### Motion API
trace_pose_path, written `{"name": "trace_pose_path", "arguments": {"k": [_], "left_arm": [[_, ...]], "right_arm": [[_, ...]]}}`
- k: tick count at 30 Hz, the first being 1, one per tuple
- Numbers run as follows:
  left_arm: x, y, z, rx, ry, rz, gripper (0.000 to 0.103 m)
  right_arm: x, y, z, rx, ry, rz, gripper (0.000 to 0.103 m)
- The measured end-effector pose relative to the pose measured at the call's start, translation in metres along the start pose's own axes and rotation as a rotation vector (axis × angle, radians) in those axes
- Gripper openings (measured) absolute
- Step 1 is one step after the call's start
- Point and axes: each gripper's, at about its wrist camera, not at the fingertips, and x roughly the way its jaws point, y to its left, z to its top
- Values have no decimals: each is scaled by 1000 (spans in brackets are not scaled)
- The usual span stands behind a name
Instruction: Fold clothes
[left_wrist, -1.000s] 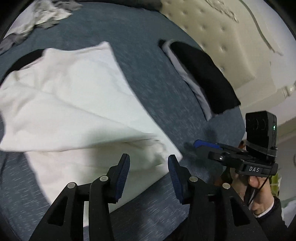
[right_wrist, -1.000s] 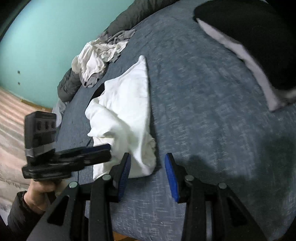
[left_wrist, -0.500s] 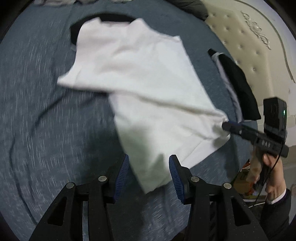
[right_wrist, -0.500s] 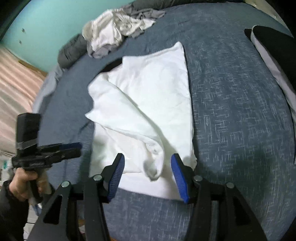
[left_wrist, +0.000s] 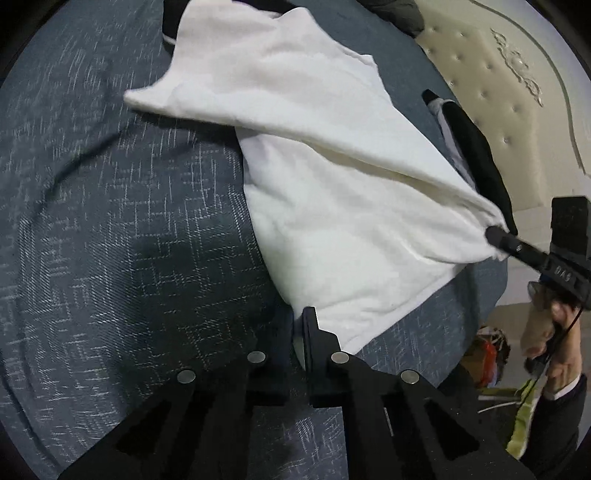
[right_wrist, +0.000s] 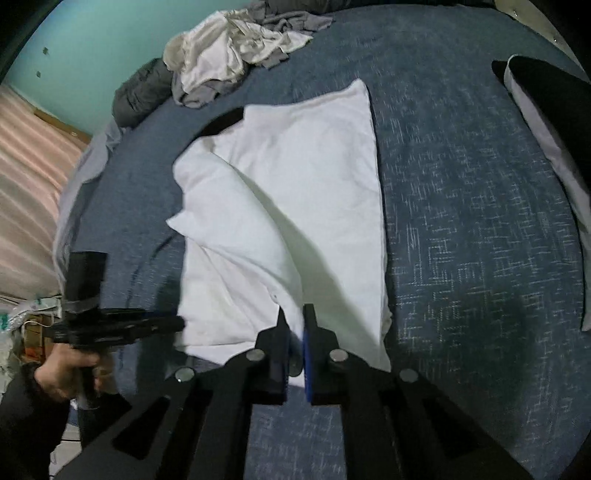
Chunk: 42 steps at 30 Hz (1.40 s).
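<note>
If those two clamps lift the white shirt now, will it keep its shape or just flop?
Probably flop: the white shirt already drapes in soft folds and sags between the left gripper and the right gripper, both shut on its near edge. It looks thin and light. It may drag on the bedspread.

We see bare blue bed (right_wrist: 480, 240) at the frame's right; a crumpled clothes heap (right_wrist: 236, 55) blocks the upper left, a black-and-white garment (right_wrist: 546, 122) the right edge.
</note>
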Motion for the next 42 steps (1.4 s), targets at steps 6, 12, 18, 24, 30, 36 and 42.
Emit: {"name": "trace_pose_path", "arguments": {"k": [6,12,18,24,30,36,42], "left_arm": [[-13,-6,-4,27,-9,-8,5],[-8,-11,-7,49,1,15,5],[-4,-17,-14,48,-5,8,6],[12,-16,-18,30,24,-26,35],[13,-15,-21,27,24,-29,16],[7,-25,-24,96,13,42,3],[1,-23,-26,113,19,51,3]], "right_arm": [[-10,2,-8,23,11,9,5],[10,-19,-23,57,56,-68,5],[17,-41,-27,153,36,-33,8],[-6,-29,-19,57,-28,-28,43],[7,-14,-27,-25,56,-80,42],[5,-31,-28,60,29,-80,5],[-8,-36,-25,83,14,-71,3]]}}
